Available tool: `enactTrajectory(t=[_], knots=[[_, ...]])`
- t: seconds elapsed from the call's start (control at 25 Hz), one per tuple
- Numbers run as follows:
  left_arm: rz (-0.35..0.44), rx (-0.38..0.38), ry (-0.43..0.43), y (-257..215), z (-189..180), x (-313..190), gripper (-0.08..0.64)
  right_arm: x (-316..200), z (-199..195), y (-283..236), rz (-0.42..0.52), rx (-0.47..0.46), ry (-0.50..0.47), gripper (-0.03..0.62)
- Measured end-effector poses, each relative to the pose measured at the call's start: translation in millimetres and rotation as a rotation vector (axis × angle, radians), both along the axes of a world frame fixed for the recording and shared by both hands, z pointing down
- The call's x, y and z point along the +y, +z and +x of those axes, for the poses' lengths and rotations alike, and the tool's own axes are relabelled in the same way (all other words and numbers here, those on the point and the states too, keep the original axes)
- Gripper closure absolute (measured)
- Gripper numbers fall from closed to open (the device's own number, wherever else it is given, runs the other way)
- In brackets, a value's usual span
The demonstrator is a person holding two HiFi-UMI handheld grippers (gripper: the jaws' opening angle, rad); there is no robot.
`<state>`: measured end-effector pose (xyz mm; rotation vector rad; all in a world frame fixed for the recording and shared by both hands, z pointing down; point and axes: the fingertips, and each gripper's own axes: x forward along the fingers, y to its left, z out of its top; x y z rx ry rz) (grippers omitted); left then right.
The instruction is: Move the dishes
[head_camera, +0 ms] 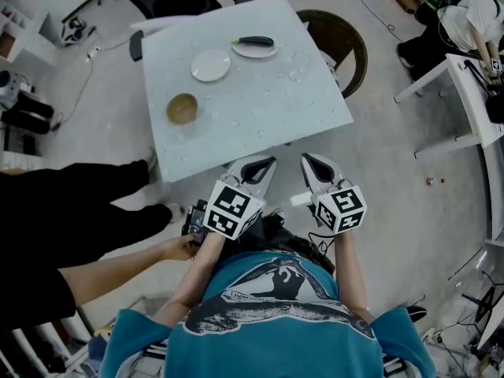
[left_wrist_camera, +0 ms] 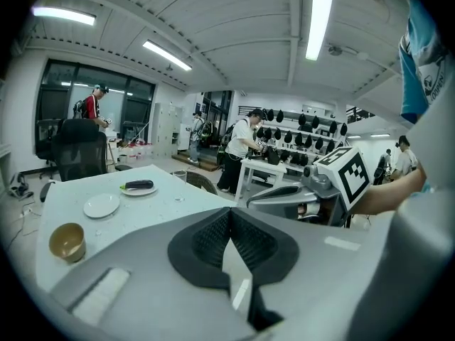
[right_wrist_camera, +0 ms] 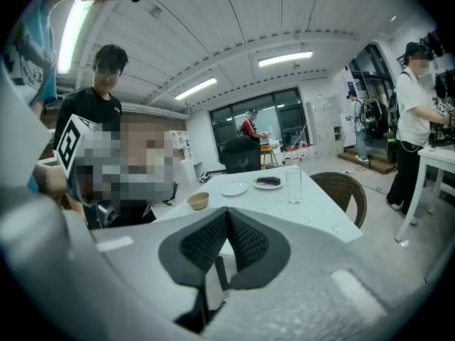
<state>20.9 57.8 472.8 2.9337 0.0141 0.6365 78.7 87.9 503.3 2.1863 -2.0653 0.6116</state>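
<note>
1. Dishes: brown bowl near the left edge of the table; empty plate beyond it; far plate bearing an eggplant; glass to the right. All stand apart.
2. Left gripper and right gripper: jaws pressed together with nothing between them, held just short of the near table edge.
3. Stage: layout fits dishes awaiting pickup or dishes already placed.
4. Handling: low, thin rims would suit a side-on pinch with the plate kept level; the eggplant may roll.
5. Room: bare tabletop at centre and front right. Wicker chair stands past the far right corner. Another person's hand is beside the left gripper.
</note>
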Motion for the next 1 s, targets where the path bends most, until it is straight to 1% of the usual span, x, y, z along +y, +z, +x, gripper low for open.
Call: enactTrajectory(t=[0.36,1.0], knots=[[0.004,0.017,0.025,0.7,-0.5,33.3,0.548,32.2,-3.7,-3.8,0.009,0.015,0.013,0.591],[0.041,0.013,0.041,-1.1,14.7,46.2,0.548,44.8,4.2,-5.8,0.022,0.014,0.008,0.591]])
